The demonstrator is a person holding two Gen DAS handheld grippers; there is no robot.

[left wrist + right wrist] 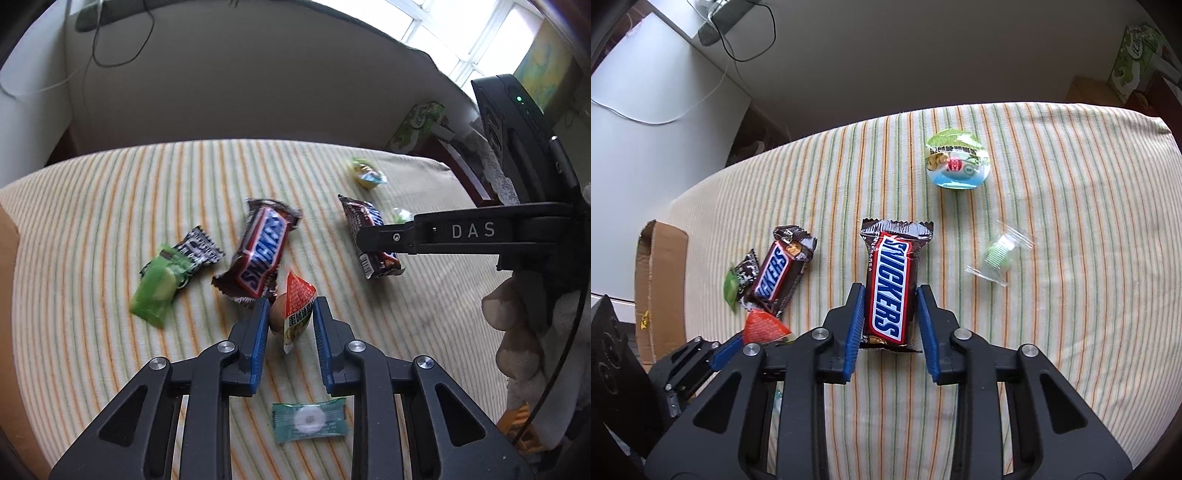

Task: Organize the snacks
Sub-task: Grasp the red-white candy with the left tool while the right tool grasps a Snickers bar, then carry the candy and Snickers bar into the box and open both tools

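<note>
Looking down my left wrist camera, I see the left tongs [287, 309] set around a small red-and-white snack packet [297, 308] with a brown round piece at its side; the blue pads [258, 332] stand on either side of it, close to the wrapper, though I cannot tell whether they press it or only flank it. Just beyond the packet lies a Snickers bar [260, 254], tilted, and to its left a green wrapped candy [157, 291] overlaps a black-and-white wrapped one [201, 245]. A teal packet with a white ring mint [310, 421] lies on the striped cloth [110, 192] beneath the tongs' arms. On my right wrist camera, the right tongs [890, 310] straddle a second Snickers bar [892, 282], which lies flat on the cloth with its length running along the fingers; the pads sit right at the bar's two long edges, open wide enough to frame it (I cannot say that they grip). Further off on the counter are a round green-and-blue sealed cup [958, 162] and, to the right, a clear wrapper with a green candy [999, 253], both well apart from the bar. A cardboard flap [659, 280] shows at the left edge of the cloth, and the left-hand cluster of snacks lies near it.
</note>
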